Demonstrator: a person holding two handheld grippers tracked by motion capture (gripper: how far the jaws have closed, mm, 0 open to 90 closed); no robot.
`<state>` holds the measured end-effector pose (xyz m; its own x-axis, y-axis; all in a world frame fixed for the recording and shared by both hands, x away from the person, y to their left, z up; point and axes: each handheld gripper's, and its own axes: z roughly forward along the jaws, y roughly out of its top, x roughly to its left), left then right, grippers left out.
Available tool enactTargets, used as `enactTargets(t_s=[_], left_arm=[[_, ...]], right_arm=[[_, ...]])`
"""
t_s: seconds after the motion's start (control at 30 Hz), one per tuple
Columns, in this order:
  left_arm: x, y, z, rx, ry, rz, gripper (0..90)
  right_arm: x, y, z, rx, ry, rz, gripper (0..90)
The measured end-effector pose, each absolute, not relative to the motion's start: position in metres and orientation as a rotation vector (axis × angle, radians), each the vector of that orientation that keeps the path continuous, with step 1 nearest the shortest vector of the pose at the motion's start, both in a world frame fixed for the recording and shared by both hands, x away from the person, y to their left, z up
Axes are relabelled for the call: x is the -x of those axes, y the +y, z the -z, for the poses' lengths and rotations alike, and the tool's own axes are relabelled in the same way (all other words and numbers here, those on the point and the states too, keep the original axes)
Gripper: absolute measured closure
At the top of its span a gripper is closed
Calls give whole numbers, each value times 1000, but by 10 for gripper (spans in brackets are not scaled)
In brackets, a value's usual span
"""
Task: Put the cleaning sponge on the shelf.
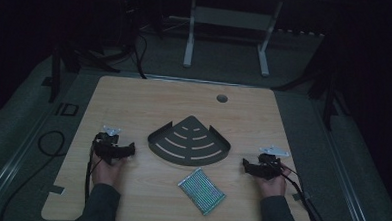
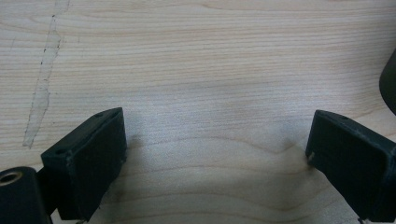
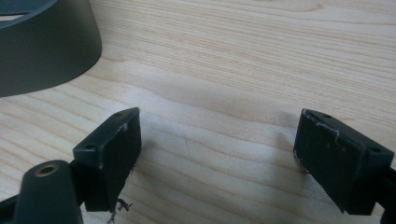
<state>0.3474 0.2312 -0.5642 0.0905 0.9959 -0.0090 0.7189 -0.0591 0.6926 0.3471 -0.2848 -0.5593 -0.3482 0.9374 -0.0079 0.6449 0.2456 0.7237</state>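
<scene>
Corner shelf point(image 1: 189, 142) mid-table; left gripper point(image 1: 116, 150), right gripper point(image 1: 258, 168) released, flanking, bare wood between

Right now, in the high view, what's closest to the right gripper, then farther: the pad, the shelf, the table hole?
From the right gripper:
1. Pad, front centre.
2. Shelf, mid-table.
3. Hole, near the back edge.
</scene>
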Motion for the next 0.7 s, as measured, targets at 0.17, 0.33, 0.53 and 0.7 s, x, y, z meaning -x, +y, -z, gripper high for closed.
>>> enactTargets(t_s=[0.17, 0.33, 0.53, 0.7], left_arm=[[-347, 231, 564, -1835, 1682, -667, 55], [-347, 231, 564, -1835, 1682, -667, 55], [-347, 231, 564, -1836, 1682, -667, 55], [-347, 231, 564, -1835, 1682, -667, 55]], right_arm=[[-347, -288, 556, -1440, 2091, -883, 264], [-342, -286, 543, -1331, 2057, -832, 371], [-334, -281, 530, -1227, 2131, -780, 389], [-327, -279, 524, -1195, 2149, -787, 388]])
